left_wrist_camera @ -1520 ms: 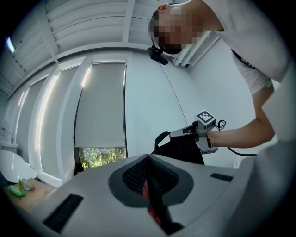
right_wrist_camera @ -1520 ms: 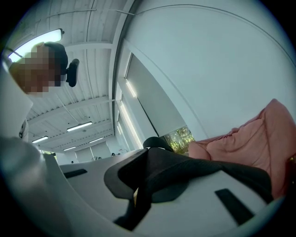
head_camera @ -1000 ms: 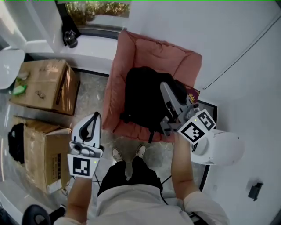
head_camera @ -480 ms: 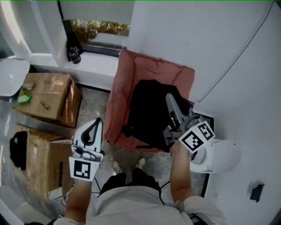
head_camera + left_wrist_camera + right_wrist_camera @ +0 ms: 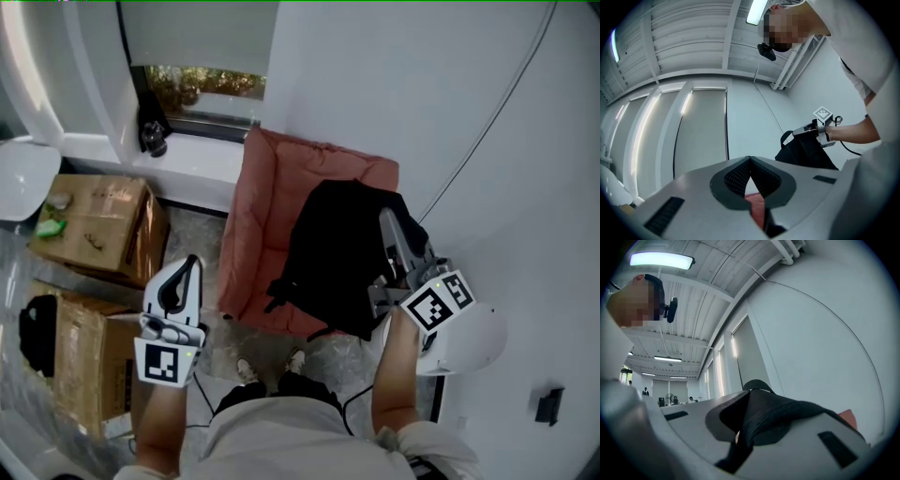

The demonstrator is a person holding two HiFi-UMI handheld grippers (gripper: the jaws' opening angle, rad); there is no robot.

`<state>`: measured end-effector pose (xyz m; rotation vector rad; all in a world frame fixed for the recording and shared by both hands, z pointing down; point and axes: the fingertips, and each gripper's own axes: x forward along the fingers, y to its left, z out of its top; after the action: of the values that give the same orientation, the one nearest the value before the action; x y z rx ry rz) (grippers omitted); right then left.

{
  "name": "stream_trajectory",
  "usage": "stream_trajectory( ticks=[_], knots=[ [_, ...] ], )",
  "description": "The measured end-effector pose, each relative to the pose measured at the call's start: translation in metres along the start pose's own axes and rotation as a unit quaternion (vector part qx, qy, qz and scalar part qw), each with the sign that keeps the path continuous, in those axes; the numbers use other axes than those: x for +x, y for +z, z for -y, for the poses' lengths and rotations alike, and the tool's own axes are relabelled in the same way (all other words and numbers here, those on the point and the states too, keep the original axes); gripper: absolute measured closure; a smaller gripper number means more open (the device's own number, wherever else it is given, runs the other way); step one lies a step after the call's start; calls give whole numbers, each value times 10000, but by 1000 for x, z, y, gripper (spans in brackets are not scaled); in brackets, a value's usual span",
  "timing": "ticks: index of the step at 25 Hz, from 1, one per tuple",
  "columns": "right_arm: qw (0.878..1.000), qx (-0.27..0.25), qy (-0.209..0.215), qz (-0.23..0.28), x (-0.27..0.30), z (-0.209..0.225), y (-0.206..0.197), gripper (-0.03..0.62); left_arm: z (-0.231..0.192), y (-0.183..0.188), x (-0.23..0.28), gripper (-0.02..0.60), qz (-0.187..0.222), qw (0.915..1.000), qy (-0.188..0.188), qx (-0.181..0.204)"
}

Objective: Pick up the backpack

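Note:
The black backpack (image 5: 339,255) hangs in front of the pink armchair (image 5: 261,211), lifted off its seat and held by its top strap. My right gripper (image 5: 388,219) is shut on that strap (image 5: 774,412), which fills the gap between its jaws. In the left gripper view, the backpack (image 5: 806,153) dangles below the right gripper (image 5: 809,129) at the right. My left gripper (image 5: 184,270) hovers left of the chair, over the floor, with its jaws shut and nothing between them. Its closed tips (image 5: 750,159) point towards the white wall.
Two cardboard boxes (image 5: 101,217) (image 5: 82,349) stand on the floor at the left, with a black bag (image 5: 37,330) beside the nearer one. A white rounded object (image 5: 467,339) sits by the wall at the right. The window sill (image 5: 192,155) runs behind the chair. The person's feet (image 5: 249,369) stand before the chair.
The right gripper has risen and shifted right with the backpack, which now hangs off the chair seat. The left gripper has also risen, still shut and holding nothing.

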<state>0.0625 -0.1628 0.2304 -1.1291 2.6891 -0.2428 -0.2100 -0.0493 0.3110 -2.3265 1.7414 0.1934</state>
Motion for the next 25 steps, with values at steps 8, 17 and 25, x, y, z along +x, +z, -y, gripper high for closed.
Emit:
stream_trajectory(
  ticks=[8,17,25],
  knots=[
    [9971,-484,-565,171,-48,16,47,566,-11,8,-13,571,2,9999,157,58],
    [9875,-790,-1304,388,-115,45,86,566,-21,21,-9,571,218,9991,258,244],
    [9749,-1019,-1932,431,-171,62,100,566,-27,26,-13,571,210,9985,433,266]
  ],
)
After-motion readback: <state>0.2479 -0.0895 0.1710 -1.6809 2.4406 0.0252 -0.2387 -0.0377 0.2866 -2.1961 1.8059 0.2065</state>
